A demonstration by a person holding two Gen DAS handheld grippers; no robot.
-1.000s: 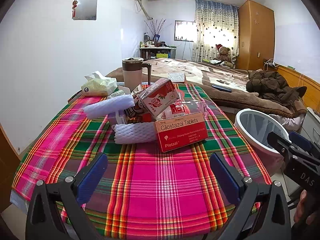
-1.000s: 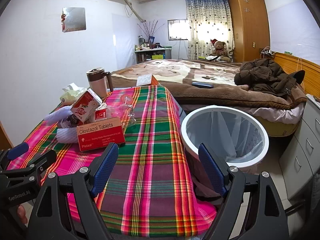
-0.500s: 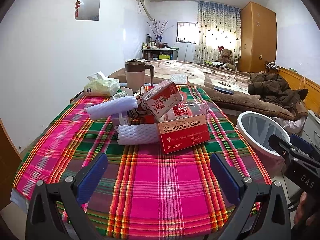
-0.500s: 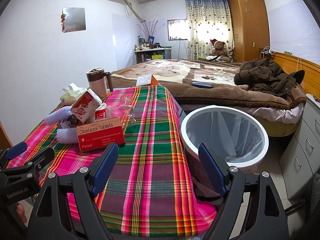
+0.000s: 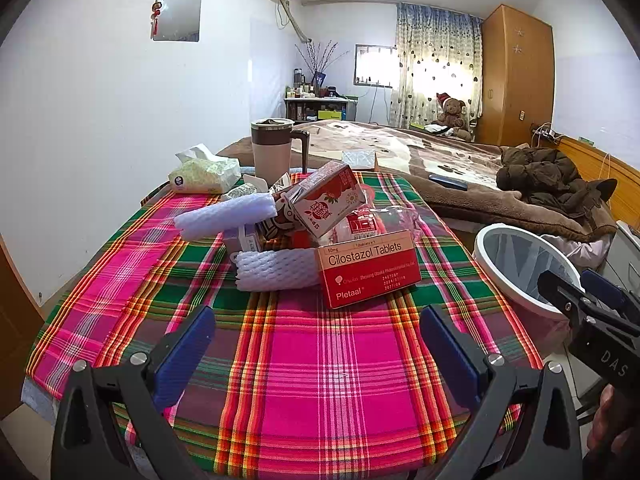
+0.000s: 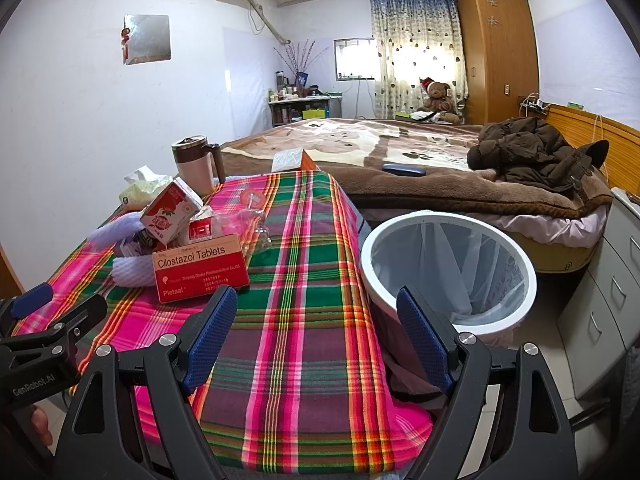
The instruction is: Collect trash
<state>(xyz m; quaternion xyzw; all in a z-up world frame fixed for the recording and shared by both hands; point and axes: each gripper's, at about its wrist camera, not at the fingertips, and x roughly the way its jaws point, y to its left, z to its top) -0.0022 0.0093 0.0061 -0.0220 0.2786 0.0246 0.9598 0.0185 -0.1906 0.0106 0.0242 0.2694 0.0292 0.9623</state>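
A heap of trash sits mid-table on the plaid cloth [image 5: 312,344]: a red Cilostazol tablet box [image 5: 368,268] [image 6: 200,268], a red-and-white drink carton [image 5: 326,204] [image 6: 170,210], two white foam nets [image 5: 276,270] [image 5: 226,216] and clear plastic wrap [image 5: 394,218]. A white bin [image 5: 520,268] [image 6: 448,272] with a clear liner stands right of the table. My left gripper [image 5: 316,346] is open, short of the pile, holding nothing. My right gripper [image 6: 316,330] is open over the table's right edge, empty.
A brown-lidded mug [image 5: 272,152], a tissue pack [image 5: 204,174] and a small box [image 6: 294,160] stand at the table's far end. Behind lies a bed [image 6: 400,152] with a brown coat [image 6: 532,152]. Grey drawers [image 6: 612,280] are at the right.
The left gripper has drawn back and risen slightly, so the pile looks a little farther. The right gripper has hardly moved. Both stay open.
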